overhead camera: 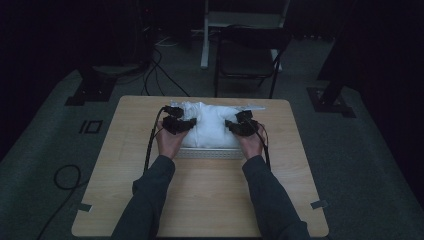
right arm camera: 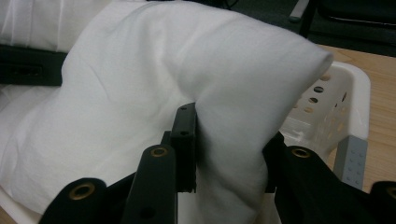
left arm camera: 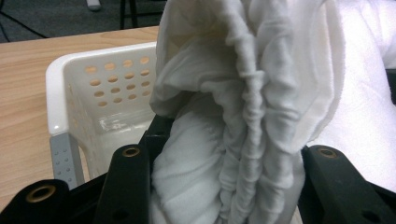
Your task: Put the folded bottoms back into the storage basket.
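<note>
Left gripper [left arm camera: 224,186]: jaws clamped on a bunched, pleated fold of the white cloth [left arm camera: 261,93]; in the high view it sits at the cloth's left side [overhead camera: 178,124].
Right gripper [right arm camera: 229,177]: jaws pinched on a smooth fold of the same cloth [right arm camera: 154,84]; in the high view it sits at the cloth's right side [overhead camera: 242,125].
Cloth: one white piece, heaped up in and above the basket, rising over its rim between the two grippers [overhead camera: 212,122].
Basket [left arm camera: 100,100]: one white plastic basket with rows of round holes in its walls and grey corner posts; the cloth lies in it. Its near rim shows below the cloth in the high view [overhead camera: 210,152].
Count: two grippers, two hands, one cloth, one basket, one table [overhead camera: 200,200], one chair [overhead camera: 247,57].
Hands: left hand [overhead camera: 169,142] and right hand [overhead camera: 250,144] just in front of the basket's near corners, sleeves coming in from the bottom.
Edges: the basket stands at the table's far middle, its back near the far edge.
Open room: bare tabletop on both sides of the basket and a broad stretch in front of it, between the forearms; the chair stands on the floor beyond the table, well apart.
</note>
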The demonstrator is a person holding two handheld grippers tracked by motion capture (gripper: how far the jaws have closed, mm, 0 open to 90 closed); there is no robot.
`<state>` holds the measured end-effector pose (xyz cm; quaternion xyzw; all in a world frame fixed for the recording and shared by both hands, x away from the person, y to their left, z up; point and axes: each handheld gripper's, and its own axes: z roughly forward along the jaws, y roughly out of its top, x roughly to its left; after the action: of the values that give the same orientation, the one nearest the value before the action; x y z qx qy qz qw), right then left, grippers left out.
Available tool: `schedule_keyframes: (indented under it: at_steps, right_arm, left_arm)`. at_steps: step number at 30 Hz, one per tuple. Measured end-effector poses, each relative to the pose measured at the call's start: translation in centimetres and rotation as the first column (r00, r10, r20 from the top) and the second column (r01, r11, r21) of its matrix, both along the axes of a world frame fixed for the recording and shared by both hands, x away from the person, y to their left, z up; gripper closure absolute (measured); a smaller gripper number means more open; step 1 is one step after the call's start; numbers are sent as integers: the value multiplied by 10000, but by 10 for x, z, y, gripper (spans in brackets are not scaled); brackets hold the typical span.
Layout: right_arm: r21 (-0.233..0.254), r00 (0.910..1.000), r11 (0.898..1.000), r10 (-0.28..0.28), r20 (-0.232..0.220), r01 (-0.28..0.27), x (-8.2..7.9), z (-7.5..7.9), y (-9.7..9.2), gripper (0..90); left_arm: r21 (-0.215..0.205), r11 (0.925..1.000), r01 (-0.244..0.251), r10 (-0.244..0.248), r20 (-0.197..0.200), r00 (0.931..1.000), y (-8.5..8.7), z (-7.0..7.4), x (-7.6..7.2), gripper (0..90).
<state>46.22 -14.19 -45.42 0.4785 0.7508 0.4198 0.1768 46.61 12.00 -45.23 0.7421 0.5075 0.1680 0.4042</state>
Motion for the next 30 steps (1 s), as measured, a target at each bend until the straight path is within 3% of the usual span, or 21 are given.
schedule_keyframes:
  at_steps: [17,30]
  right_arm:
    - [-205,9996,9996,-178,-204,173,-2,-13,-2,689]
    - [-419,9996,9989,-202,-210,193,-2,-15,0,687]
  left_arm:
    - [227,9996,-136,151,-675,9976,-8,-12,6,530]
    - [460,9983,-360,392,-706,9967,-12,-16,3,523]
